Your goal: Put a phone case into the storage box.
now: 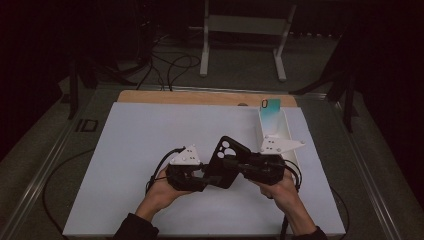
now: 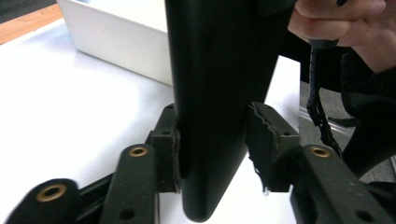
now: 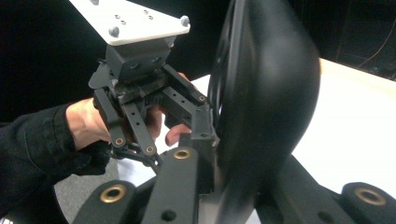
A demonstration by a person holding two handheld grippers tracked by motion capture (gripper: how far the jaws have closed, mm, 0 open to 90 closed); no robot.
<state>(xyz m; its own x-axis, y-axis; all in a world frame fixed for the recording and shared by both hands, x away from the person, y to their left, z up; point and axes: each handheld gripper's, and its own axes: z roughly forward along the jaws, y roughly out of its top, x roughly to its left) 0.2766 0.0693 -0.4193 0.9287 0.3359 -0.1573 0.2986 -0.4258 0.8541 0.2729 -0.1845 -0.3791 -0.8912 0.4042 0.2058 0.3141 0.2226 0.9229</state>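
A black phone case (image 1: pixel 227 160) with round camera holes is held up above the white mat (image 1: pixel 140 150), between my two grippers. My left gripper (image 1: pixel 210 176) comes from the left and its pads press on the case's lower end (image 2: pixel 215 93). From the right, my right gripper (image 1: pixel 239 168) grips the same case (image 3: pixel 266 93), one pad against its edge and the other jaw hidden behind it. The right gripper view also has the left gripper (image 3: pixel 205 119) and the hand that holds it.
A white open box (image 1: pixel 284 131) stands at the mat's back right with a teal phone case (image 1: pixel 270 112) upright in it. A wooden strip (image 1: pixel 200 97) runs along the far table edge. Cables and a white stand (image 1: pixel 245 30) are on the floor beyond.
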